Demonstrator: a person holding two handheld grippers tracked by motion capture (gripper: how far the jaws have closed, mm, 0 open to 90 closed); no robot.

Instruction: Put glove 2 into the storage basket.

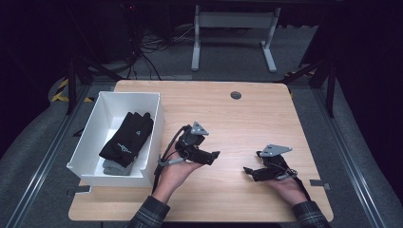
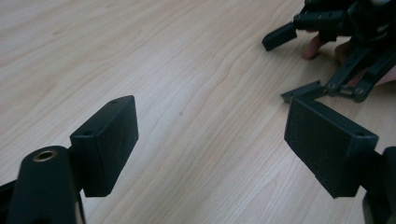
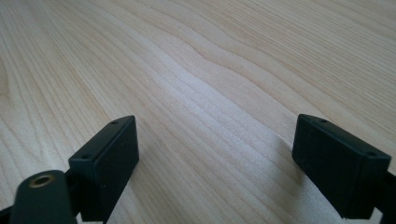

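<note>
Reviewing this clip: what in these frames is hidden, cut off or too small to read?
- Grey item in the white bin, high view: the black gloves cover most of it, so I cannot tell what it is.
- Glove logo, high view: too small to read.
- Person's forearms, high view: cut off by the bottom edge.
- Right gripper, left gripper view: cut off by the top and right edges.

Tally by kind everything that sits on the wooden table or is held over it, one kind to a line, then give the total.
White bin: 1
Black glove, in the bin: 1
Grey glove, under the black one: 1
Handheld grippers, left gripper and right gripper, both open and empty: 2
Total: 5
</note>
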